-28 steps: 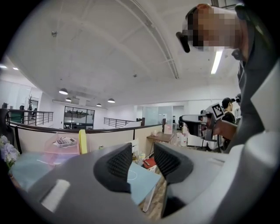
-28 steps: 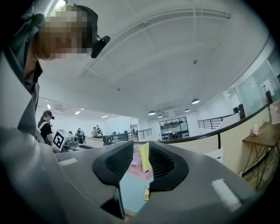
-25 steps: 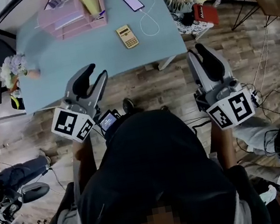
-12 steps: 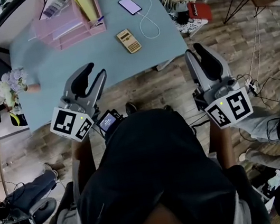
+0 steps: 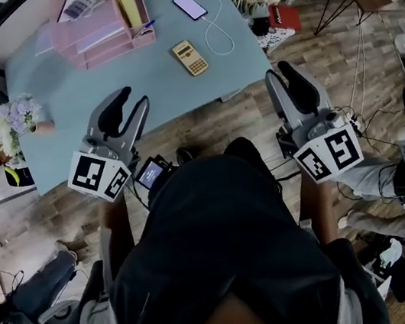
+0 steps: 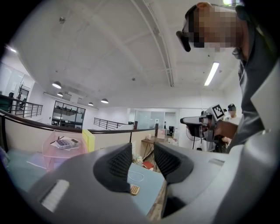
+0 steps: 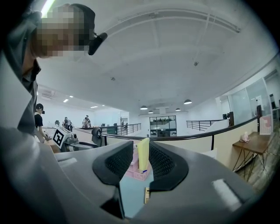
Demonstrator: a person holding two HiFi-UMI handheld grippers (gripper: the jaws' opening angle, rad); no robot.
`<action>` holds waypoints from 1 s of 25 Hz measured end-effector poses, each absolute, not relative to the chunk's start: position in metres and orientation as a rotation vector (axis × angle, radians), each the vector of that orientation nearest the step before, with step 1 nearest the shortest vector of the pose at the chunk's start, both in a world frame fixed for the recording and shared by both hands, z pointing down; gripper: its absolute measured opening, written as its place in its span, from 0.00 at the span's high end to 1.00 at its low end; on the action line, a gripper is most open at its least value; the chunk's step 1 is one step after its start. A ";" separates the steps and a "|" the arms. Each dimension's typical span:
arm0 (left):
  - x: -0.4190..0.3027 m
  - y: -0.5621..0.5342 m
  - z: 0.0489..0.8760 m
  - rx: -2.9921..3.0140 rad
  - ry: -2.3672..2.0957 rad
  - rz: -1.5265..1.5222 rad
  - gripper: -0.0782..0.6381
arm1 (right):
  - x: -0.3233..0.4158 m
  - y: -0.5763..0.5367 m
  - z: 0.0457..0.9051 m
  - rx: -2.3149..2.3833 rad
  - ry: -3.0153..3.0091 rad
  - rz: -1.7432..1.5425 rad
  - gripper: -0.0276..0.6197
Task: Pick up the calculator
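The calculator (image 5: 189,57) lies flat on the light blue surface (image 5: 88,84), towards its right half and set in from the near edge. A white cable (image 5: 217,35) loops just beside it on the right and runs up to a phone (image 5: 190,6) at the far side. The pink desk trays (image 5: 98,32) stand well apart to the far left.

Both grippers are held level on the near side of the surface, not yet over the calculator. The left gripper (image 5: 137,97) has its jaws a little apart with nothing between them. In its own view the calculator shows low in the gap, far off. The right gripper (image 5: 277,70) shows a narrower gap, also empty. It stands off the surface's right near corner, over the wooden floor.

The calculator looks like a small, thin, rigid plastic slab, so it is probably light and will not bend. Its flatness is the difficulty, since there is little height to catch. The smooth case could also skate on the surface or tip out of a shallow pinch. Taking it across its two long edges near the middle seems the soundest hold. The jaws would need to open wider than its width and come down low enough to get under the rim. Pressing on the keys or display is best avoided, and the cable should be kept clear of the jaws.
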State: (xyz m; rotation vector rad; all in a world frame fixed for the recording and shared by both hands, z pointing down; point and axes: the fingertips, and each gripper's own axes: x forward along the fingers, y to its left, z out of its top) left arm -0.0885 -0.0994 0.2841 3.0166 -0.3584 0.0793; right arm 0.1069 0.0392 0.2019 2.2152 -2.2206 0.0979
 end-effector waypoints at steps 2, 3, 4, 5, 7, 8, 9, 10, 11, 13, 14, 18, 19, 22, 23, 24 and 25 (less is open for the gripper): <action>-0.096 -0.106 0.286 3.008 -0.374 0.069 0.61 | 0.100 0.031 0.201 2.196 -2.224 0.094 0.81; -0.100 -0.109 0.288 3.003 -0.383 0.065 0.61 | 0.098 0.026 0.201 2.185 -2.227 0.094 0.81; -0.103 -0.111 0.289 2.998 -0.394 0.062 0.61 | 0.096 0.021 0.202 2.173 -2.231 0.097 0.81; -0.106 -0.114 0.290 2.993 -0.407 0.059 0.61 | 0.094 0.017 0.204 2.160 -2.235 0.103 0.81; -0.111 -0.118 0.293 2.979 -0.438 0.055 0.61 | 0.093 0.009 0.208 2.134 -2.248 0.118 0.81; -0.113 -0.120 0.294 2.972 -0.455 0.055 0.61 | 0.093 0.004 0.210 2.121 -2.256 0.126 0.81; -0.113 -0.123 0.295 2.966 -0.471 0.057 0.61 | 0.093 -0.001 0.211 2.109 -2.265 0.133 0.81; -0.114 -0.125 0.296 2.962 -0.485 0.060 0.61 | 0.094 -0.006 0.213 2.097 -2.275 0.141 0.81; -0.114 -0.126 0.297 2.959 -0.498 0.065 0.61 | 0.096 -0.011 0.216 2.084 -2.286 0.149 0.81; -0.115 -0.130 0.298 2.959 -0.529 0.079 0.61 | 0.099 -0.021 0.223 2.058 -2.309 0.170 0.81; -0.116 -0.133 0.298 2.957 -0.552 0.087 0.61 | 0.100 -0.027 0.227 2.044 -2.322 0.183 0.81; -0.125 -0.144 0.297 2.922 -0.671 0.101 0.61 | 0.106 -0.056 0.242 1.966 -2.377 0.229 0.81; -0.126 -0.147 0.297 2.916 -0.694 0.105 0.61 | 0.108 -0.064 0.246 1.947 -2.387 0.238 0.81; -0.127 -0.158 0.300 2.896 -0.753 0.128 0.61 | 0.114 -0.088 0.258 1.896 -2.412 0.278 0.80; -0.127 -0.161 0.301 2.887 -0.773 0.133 0.61 | 0.116 -0.096 0.263 1.878 -2.418 0.293 0.80; -0.127 -0.164 0.302 2.876 -0.791 0.136 0.61 | 0.117 -0.103 0.268 1.859 -2.423 0.308 0.79; -0.126 -0.167 0.303 2.865 -0.808 0.137 0.61 | 0.119 -0.110 0.274 1.842 -2.429 0.322 0.79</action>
